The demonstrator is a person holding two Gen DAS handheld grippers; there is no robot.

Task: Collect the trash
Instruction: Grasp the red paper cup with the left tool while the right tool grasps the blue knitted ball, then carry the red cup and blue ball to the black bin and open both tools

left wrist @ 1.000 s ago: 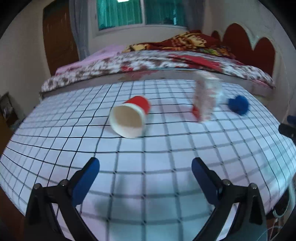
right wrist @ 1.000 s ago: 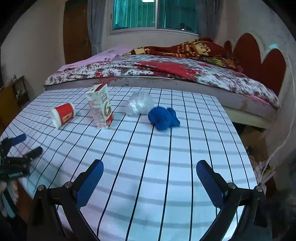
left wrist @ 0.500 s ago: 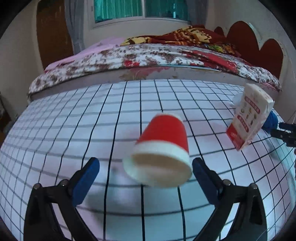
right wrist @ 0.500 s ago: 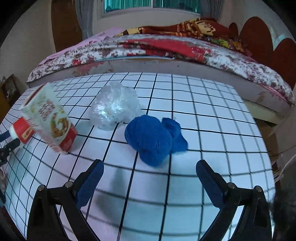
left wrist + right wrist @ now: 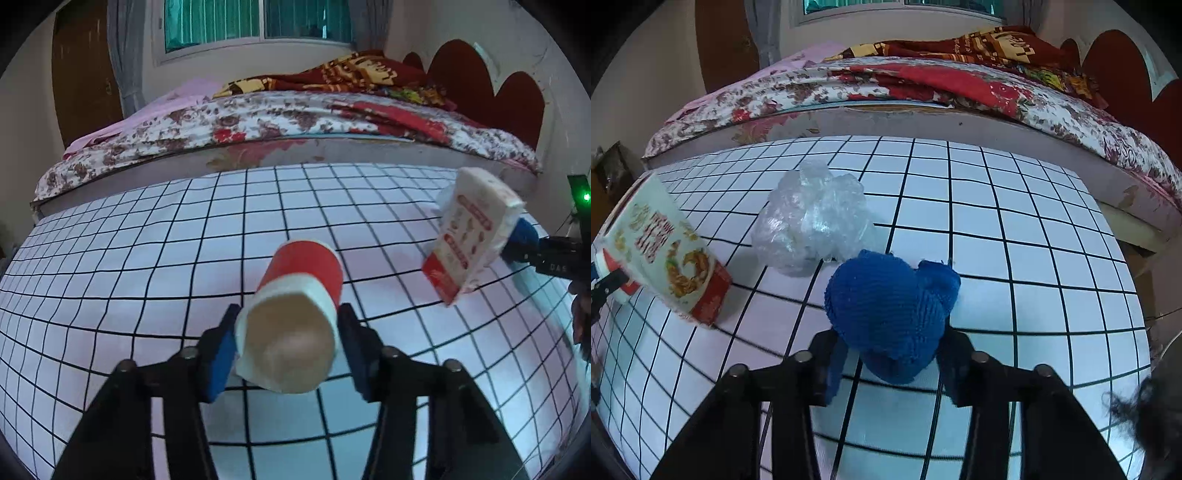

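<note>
Closing both tools at once, I had the left tool [image 5: 288, 343] clenched on the red paper cup [image 5: 295, 317], which lay on its side with its open mouth toward the camera and a blue pad pressed to each flank. The right tool [image 5: 890, 354] had also just been closing, its pads squeezing the blue knitted bundle [image 5: 890, 314] between them. Just beyond that bundle sat the crumpled clear plastic [image 5: 812, 229], and off to that tool's left stood the tilted carton [image 5: 665, 254], both loose on the checked counter [image 5: 1015, 236]. I judged this the grasping step. Next called for lifting both pieces clear without crushing the cup, then finding a bin, which I could not see.
</note>
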